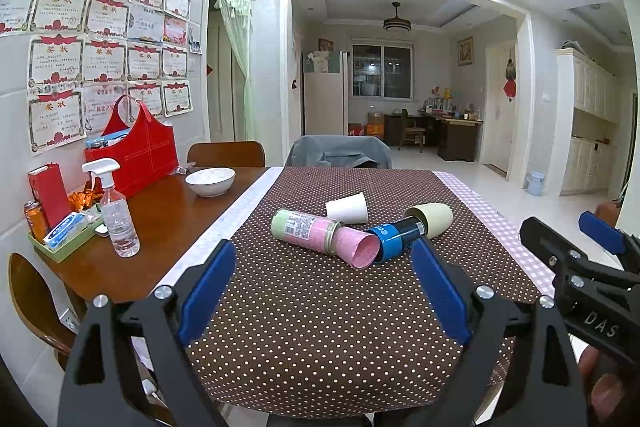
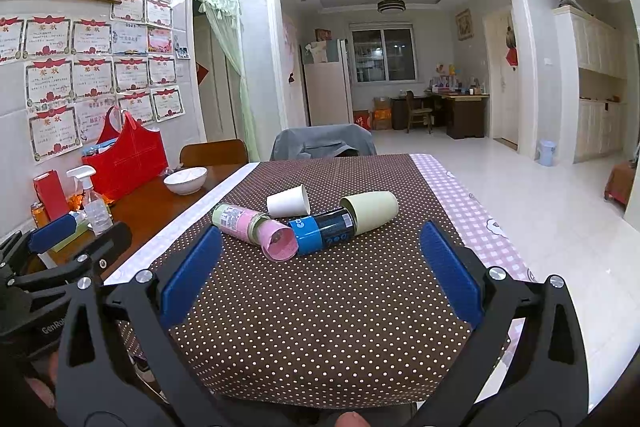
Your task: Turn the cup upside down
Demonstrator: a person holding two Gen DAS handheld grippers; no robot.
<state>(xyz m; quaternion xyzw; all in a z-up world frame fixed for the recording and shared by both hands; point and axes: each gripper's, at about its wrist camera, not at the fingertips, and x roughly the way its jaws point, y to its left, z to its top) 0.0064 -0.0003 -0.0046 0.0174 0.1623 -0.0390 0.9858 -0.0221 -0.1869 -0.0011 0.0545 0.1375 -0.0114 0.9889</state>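
Observation:
A white paper cup [image 1: 347,207] [image 2: 289,201] lies on its side on the brown dotted tablecloth [image 1: 320,307] [image 2: 320,307]. A pale green cup [image 1: 430,217] [image 2: 372,211] also lies on its side, with a dark bottle with a blue label [image 1: 396,237] [image 2: 322,231] poking into its mouth. A glass jar [image 1: 306,230] [image 2: 240,221] with a pink paper roll lies beside them. My left gripper [image 1: 322,269] is open and empty, short of the objects. My right gripper [image 2: 320,255] is open and empty too; it also shows in the left wrist view [image 1: 568,239].
A white bowl [image 1: 210,181] [image 2: 185,179], a spray bottle [image 1: 116,215] [image 2: 94,203], a red bag [image 1: 134,151] and a green tray with small items [image 1: 64,231] sit on the wooden table at the left. Chairs stand at the far edge. The floor lies to the right.

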